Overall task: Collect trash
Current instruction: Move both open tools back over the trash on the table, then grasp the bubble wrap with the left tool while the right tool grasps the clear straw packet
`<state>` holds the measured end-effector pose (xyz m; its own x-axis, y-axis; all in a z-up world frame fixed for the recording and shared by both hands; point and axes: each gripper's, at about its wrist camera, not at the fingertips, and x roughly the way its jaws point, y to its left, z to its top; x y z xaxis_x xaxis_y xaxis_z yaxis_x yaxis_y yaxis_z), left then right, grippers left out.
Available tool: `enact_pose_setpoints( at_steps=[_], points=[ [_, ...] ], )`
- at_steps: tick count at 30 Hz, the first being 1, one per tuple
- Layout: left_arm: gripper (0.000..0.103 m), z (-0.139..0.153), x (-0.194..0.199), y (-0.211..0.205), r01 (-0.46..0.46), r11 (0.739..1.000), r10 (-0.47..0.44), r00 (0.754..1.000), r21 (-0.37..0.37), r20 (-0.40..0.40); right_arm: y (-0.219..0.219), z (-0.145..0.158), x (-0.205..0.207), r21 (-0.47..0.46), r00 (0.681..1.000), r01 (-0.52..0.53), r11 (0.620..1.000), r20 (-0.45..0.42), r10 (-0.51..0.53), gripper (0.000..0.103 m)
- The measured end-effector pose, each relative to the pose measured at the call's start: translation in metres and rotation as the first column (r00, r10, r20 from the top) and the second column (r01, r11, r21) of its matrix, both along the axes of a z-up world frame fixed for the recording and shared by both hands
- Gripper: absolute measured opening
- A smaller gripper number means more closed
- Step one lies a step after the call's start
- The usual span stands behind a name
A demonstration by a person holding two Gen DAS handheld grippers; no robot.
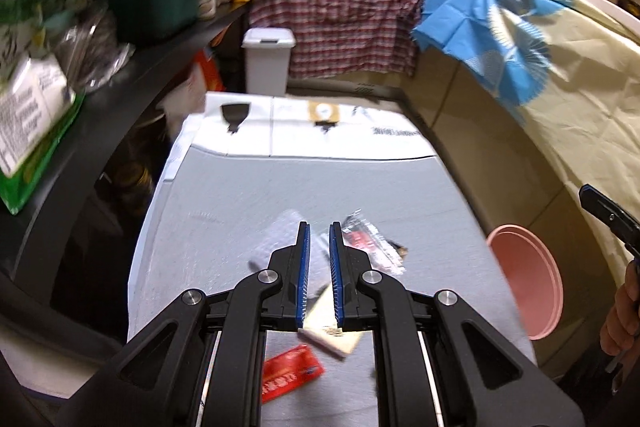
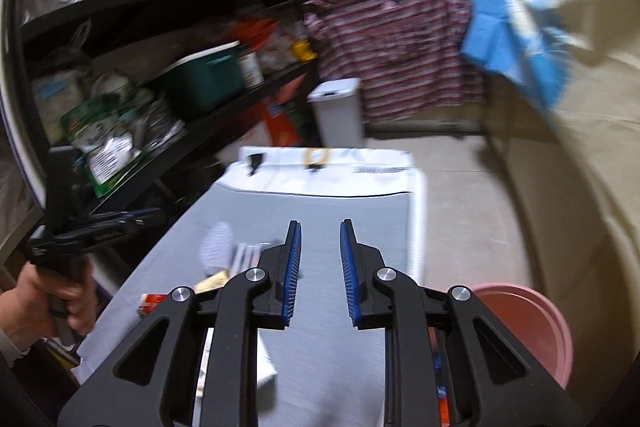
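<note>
Down by the left gripper (image 1: 319,247) sits the trash on the grey table (image 1: 240,195): a red wrapper (image 1: 290,371) lies low and left, under the linkage, with a tan scrap of paper (image 1: 340,341) just beside it to the right, its edge showing up through the gap between the blue pads. Those pads stand a narrow slot apart, and whether they actually nip the paper I cannot tell. Further ahead, a clear plastic wrapper (image 1: 276,239) lies off the left fingertip and a silver-and-red packet (image 1: 370,241) off the right one, both flat on the table. Moving right, a pink bin (image 1: 528,283) stands off the table's right edge, close to it. Over there the right gripper (image 2: 319,259) hovers above bare table, jaws spread wide with nothing between them; the trash lies to its left, partly hidden behind its left finger, and the pink bin sits just below its right arm. At the far end, a grey lidded bin (image 1: 267,61) stands on the floor.
</note>
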<state>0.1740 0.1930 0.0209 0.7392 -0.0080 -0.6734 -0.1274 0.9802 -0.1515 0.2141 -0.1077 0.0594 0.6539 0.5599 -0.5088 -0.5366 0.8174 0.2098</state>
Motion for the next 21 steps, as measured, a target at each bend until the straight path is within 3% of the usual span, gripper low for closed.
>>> enact_pose_setpoints(
  at_steps=[5, 13, 14, 15, 16, 17, 21],
  points=[
    [0.01, -0.022, 0.009, 0.011, -0.038, 0.999, 0.037, 0.999, -0.021, -0.028, 0.047, -0.026, 0.026, -0.031, 0.994, -0.107, 0.994, -0.04, 0.106, 0.021],
    [0.011, -0.042, 0.024, 0.009, -0.028, 1.0, 0.027, 0.998, -0.014, -0.063, 0.085, -0.067, 0.057, -0.045, 0.974, -0.192, 0.98, -0.127, 0.185, 0.021],
    [0.013, -0.044, 0.026, 0.008, -0.025, 1.0, 0.024, 0.997, -0.012, -0.067, 0.089, -0.072, 0.06, -0.051, 0.972, -0.199, 0.979, -0.139, 0.191, 0.021],
    [0.022, -0.045, 0.028, 0.008, -0.025, 1.0, 0.024, 0.997, -0.012, -0.07, 0.091, -0.075, 0.062, -0.054, 0.97, -0.203, 0.978, -0.145, 0.194, 0.022],
    [0.038, -0.046, 0.029, 0.008, -0.028, 1.0, 0.027, 0.997, -0.012, -0.072, 0.095, -0.08, 0.066, -0.053, 0.966, -0.213, 0.976, -0.159, 0.202, 0.023],
    [0.044, -0.047, 0.031, 0.009, -0.036, 0.999, 0.035, 0.997, -0.013, -0.07, 0.099, -0.085, 0.069, -0.051, 0.961, -0.224, 0.973, -0.176, 0.212, 0.023],
    [0.047, -0.051, 0.038, 0.012, -0.043, 0.999, 0.041, 0.996, -0.028, -0.082, 0.115, -0.104, 0.08, -0.072, 0.945, -0.255, 0.964, -0.228, 0.233, 0.026]
  ],
)
